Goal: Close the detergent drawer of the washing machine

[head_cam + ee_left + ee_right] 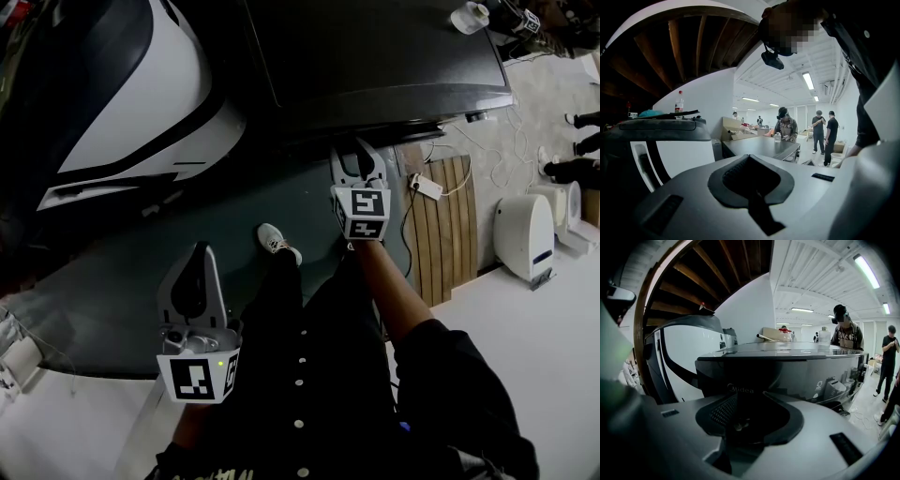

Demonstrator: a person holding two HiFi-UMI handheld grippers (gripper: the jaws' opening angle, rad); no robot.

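The dark grey washing machine [375, 47] fills the top middle of the head view, its front edge facing me. In the right gripper view its glossy front panel [797, 369] stands close ahead, with a darker section [745, 376] in line with the jaws; whether that is the drawer, or sticks out, I cannot tell. My right gripper [358, 150] [745, 397] is open just in front of that panel, nothing between its pads. My left gripper [199, 248] [747, 157] hangs lower left, away from the machine, its jaws together and empty.
A large white-and-black appliance [141, 84] [670, 154] stands left of the machine. On the floor to the right are a wooden slat board [450, 225], a white adapter with cable [427, 186] and a white unit [525, 234]. People [787, 126] stand beyond the machine.
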